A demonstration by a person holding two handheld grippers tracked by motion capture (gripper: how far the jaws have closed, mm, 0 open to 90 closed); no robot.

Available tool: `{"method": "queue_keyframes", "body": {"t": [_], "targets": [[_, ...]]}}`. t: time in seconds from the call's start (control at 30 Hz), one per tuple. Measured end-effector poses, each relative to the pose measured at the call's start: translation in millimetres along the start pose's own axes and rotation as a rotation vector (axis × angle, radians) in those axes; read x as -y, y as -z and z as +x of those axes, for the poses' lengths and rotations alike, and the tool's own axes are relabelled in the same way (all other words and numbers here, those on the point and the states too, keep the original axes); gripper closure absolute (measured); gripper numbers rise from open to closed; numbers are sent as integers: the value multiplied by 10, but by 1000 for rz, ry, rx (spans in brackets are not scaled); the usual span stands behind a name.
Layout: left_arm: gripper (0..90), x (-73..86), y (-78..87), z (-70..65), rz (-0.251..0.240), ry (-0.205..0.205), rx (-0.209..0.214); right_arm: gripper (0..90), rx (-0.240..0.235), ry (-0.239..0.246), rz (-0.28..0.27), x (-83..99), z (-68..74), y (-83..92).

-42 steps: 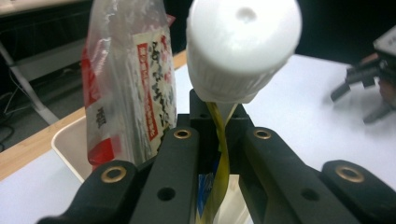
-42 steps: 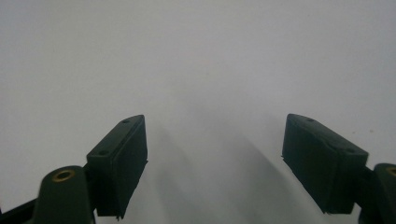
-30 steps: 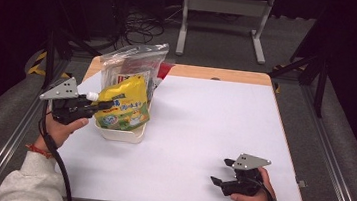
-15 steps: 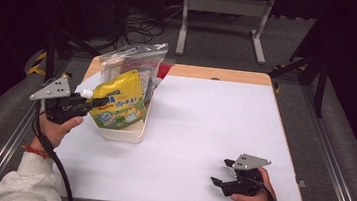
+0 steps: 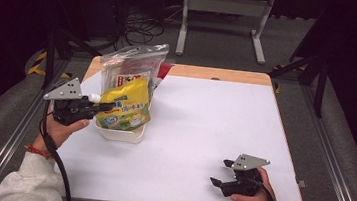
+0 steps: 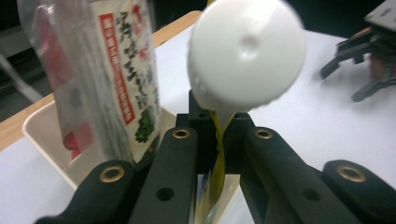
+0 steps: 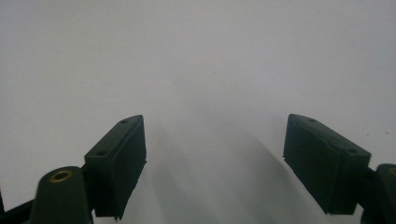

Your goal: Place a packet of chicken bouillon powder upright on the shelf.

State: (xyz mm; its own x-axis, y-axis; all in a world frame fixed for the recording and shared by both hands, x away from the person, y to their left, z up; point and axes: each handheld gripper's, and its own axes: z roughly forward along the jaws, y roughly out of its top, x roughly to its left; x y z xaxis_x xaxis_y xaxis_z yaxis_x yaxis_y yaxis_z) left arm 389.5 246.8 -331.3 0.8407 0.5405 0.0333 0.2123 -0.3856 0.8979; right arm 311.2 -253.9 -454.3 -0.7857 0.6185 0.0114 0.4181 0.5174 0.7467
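A yellow spouted pouch [image 5: 126, 109] with a white cap [image 5: 95, 98] hangs tilted over a cream bin [image 5: 121, 136] at the table's left. My left gripper [image 5: 103, 106] is shut on the pouch's edge just under the cap. In the left gripper view the jaws pinch the thin yellow edge [image 6: 217, 140] below the big white cap [image 6: 245, 51]. Behind it in the bin stands a clear bag of printed packets [image 5: 130, 68]. My right gripper [image 5: 219, 171] rests open near the table's front right, with nothing but bare white table between its pads [image 7: 123, 161].
The white table [image 5: 214, 119] has a wooden strip along its far edge. A red item [image 5: 165, 69] lies behind the clear bag. The bag of packets [image 6: 116, 70] stands close on the left of my left gripper's jaws, inside the bin [image 6: 42, 135].
The left gripper and the yellow pouch drifted slightly left, then back right above the bin. The right gripper stayed put.
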Motion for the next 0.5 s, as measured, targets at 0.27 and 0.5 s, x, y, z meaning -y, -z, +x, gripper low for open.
{"method": "queue_keyframes", "body": {"t": [0.27,0.5], "targets": [[621,273,-124,125,-152,117,63,209,-2,-2,0,7,-12,7],[539,457,-312,50,-155,130,59,208,-9,3,3,-1,-2,-7]]}}
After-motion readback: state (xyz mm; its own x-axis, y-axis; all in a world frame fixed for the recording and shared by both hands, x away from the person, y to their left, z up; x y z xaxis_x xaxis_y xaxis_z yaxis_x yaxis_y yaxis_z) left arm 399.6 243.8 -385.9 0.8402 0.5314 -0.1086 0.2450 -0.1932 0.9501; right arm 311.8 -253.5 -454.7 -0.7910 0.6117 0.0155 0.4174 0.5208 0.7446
